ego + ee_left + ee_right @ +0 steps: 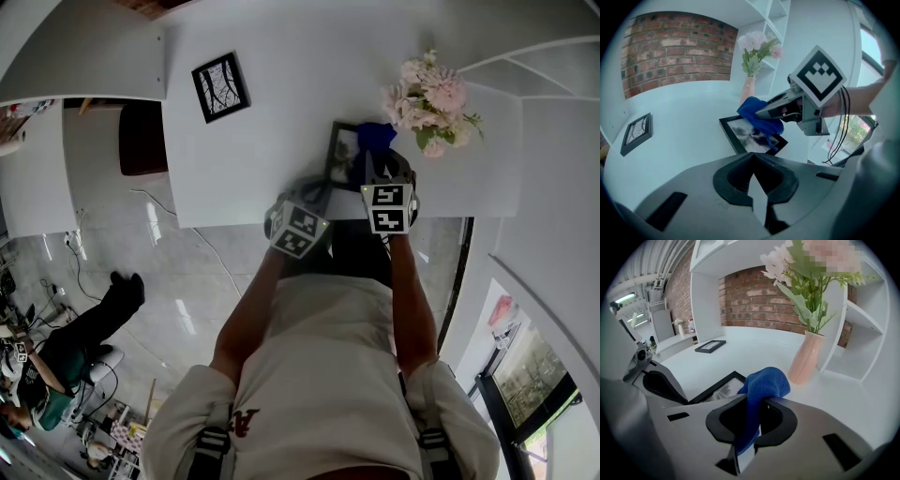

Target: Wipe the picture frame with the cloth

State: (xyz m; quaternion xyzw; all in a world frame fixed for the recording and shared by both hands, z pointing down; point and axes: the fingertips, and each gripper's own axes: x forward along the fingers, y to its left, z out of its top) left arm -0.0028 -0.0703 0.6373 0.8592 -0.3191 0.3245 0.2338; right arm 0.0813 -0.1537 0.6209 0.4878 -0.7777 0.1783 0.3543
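A black picture frame (341,150) lies flat near the front edge of the white table (262,159). In the left gripper view the frame (743,134) has a blue cloth (758,117) resting on its far part. My right gripper (378,165) is shut on that cloth (765,383), which bunches over the jaws and hangs down between them (750,427). The right gripper (783,107) hovers over the frame's right side. My left gripper (317,194) is just left of the frame, off the table's front edge, its jaws (752,174) shut with nothing in them.
A second black frame (219,87) lies at the table's far left. A pink vase (806,357) of flowers (427,97) stands right behind the cloth. White shelving (862,329) rises at the right, with a brick wall (675,47) behind. People sit below the table level (66,356).
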